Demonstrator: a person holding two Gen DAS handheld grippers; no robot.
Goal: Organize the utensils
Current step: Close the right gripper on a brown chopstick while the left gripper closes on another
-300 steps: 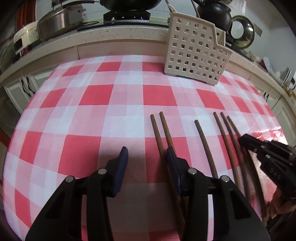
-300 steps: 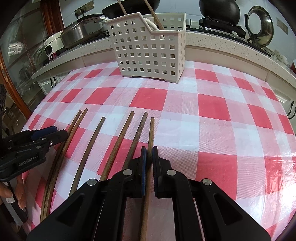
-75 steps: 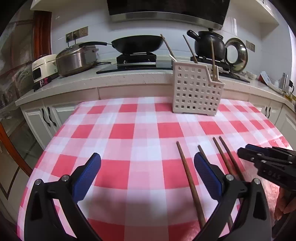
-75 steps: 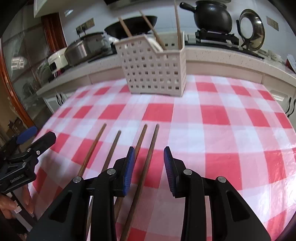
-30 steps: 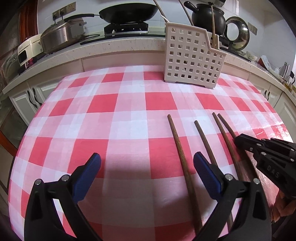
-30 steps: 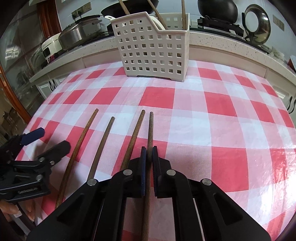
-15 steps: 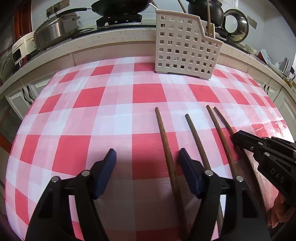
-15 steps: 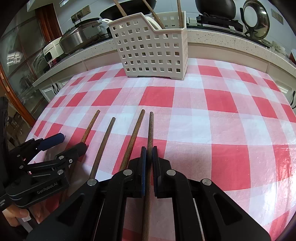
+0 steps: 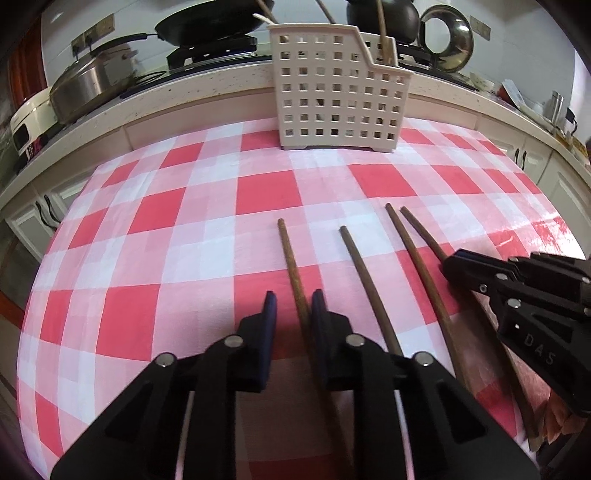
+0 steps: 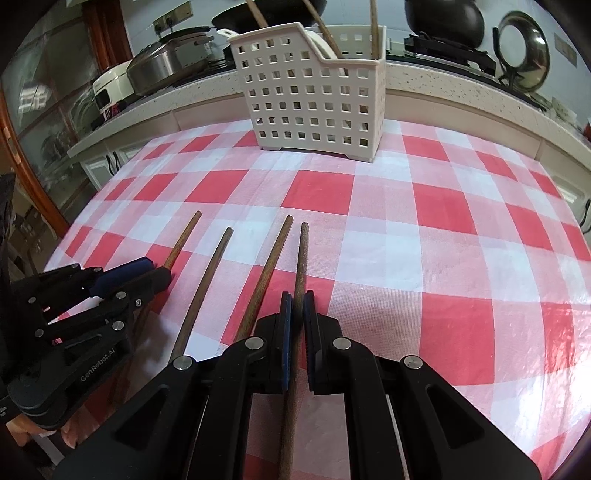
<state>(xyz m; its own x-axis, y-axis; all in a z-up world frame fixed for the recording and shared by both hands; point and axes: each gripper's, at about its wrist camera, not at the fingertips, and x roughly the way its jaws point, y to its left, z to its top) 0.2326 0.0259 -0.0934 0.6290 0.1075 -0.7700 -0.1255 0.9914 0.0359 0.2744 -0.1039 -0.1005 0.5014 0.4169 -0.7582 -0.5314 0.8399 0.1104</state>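
Several brown wooden chopsticks lie side by side on the red-checked tablecloth (image 9: pixel 166 236). My left gripper (image 9: pixel 293 306) straddles the leftmost chopstick (image 9: pixel 290 254); its jaws are narrow but a gap still shows on the left side. My right gripper (image 10: pixel 297 304) is shut on the rightmost chopstick (image 10: pixel 302 254), which lies on the cloth. The right gripper also shows in the left wrist view (image 9: pixel 458 264), the left gripper in the right wrist view (image 10: pixel 155 271). A white perforated utensil basket (image 9: pixel 336 99) stands at the far edge with several chopsticks upright in it.
Behind the table runs a kitchen counter (image 9: pixel 207 92) with a steel pot (image 9: pixel 92 88), a black pan (image 9: pixel 214 22), a black kettle (image 9: pixel 384 14) and a steel lid (image 9: pixel 447 40). Two more chopsticks (image 9: pixel 365 280) (image 9: pixel 417 266) lie between the grippers.
My left gripper has lowered over the leftmost chopstick and its jaws have narrowed from wide open. My right gripper has closed on the rightmost chopstick and stays there.
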